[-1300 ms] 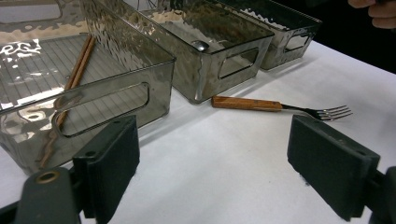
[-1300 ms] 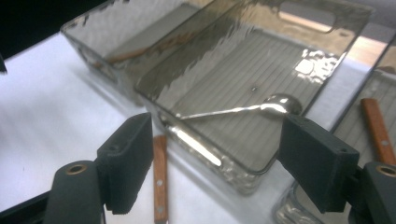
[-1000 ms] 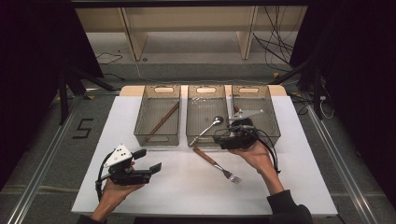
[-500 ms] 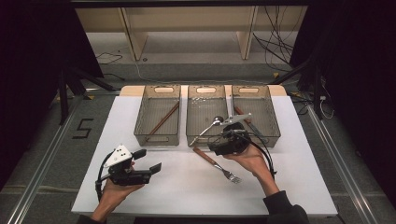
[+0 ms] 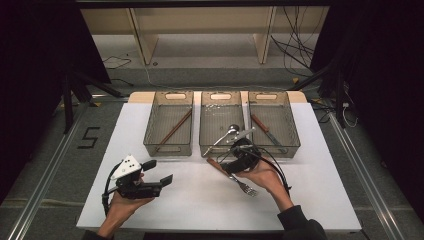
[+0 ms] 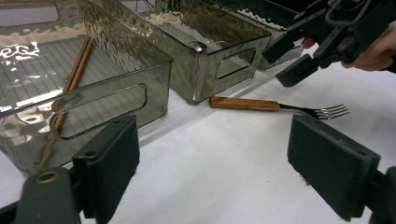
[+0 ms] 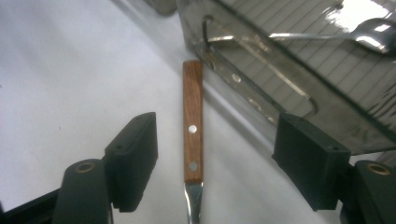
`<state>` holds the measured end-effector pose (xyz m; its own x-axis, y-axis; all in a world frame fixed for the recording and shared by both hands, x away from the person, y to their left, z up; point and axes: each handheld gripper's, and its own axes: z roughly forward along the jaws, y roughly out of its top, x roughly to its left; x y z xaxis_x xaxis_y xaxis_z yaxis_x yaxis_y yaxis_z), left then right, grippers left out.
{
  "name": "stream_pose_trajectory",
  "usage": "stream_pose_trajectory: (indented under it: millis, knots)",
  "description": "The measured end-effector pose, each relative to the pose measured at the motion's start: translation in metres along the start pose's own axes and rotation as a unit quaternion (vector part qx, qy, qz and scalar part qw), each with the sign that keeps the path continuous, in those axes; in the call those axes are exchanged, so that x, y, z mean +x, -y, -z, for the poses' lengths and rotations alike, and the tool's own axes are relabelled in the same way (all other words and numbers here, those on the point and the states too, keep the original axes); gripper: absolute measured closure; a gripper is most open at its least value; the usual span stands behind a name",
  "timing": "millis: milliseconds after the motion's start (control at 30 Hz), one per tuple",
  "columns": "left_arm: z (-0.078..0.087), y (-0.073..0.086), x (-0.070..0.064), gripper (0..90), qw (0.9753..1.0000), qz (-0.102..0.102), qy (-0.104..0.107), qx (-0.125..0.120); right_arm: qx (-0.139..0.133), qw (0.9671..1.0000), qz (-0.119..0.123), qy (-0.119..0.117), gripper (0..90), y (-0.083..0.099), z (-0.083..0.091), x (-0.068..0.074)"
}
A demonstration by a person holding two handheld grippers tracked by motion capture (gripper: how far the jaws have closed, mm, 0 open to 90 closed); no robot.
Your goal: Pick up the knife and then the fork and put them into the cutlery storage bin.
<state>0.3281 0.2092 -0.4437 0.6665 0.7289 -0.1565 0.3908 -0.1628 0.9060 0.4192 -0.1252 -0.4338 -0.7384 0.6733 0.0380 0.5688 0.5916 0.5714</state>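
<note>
white table (image 5: pixel 150 210) on a grey floor (image 5: pixel 45 165), dark room. fork (image 5: pixel 232 175) lying just in front of the middle bin (image 5: pixel 207 147), between right gripper (image 5: pixel 231 165) jaws, spread wide. left gripper (image 5: pixel 159 172) spread too, empty.

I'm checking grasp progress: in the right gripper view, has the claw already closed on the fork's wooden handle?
No, the right claw is open, its jaws standing apart on either side of the fork without touching its handle.

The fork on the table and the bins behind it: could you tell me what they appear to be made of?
The fork has a brown handle with visible grain and two pale rivets, likely wood, and a shiny neck and tines, probably steel. The bins look like smoky translucent plastic: contents show through their rippled, glossy walls.
</note>
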Motion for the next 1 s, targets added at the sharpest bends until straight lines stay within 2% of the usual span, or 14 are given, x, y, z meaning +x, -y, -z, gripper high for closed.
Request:
stream_pose_trajectory:
  millis: [333,1000]
  knots:
    - [0.000,0.000,0.000,16.3,1.0000,0.000,0.001,0.000,0.042,0.9991,0.005,-0.004,37.7,0.002,-0.013,0.004]
    - [-0.001,0.000,-0.001,16.3,1.0000,-0.001,0.002,0.000,0.081,0.9964,0.024,0.000,58.5,0.008,-0.030,0.011]
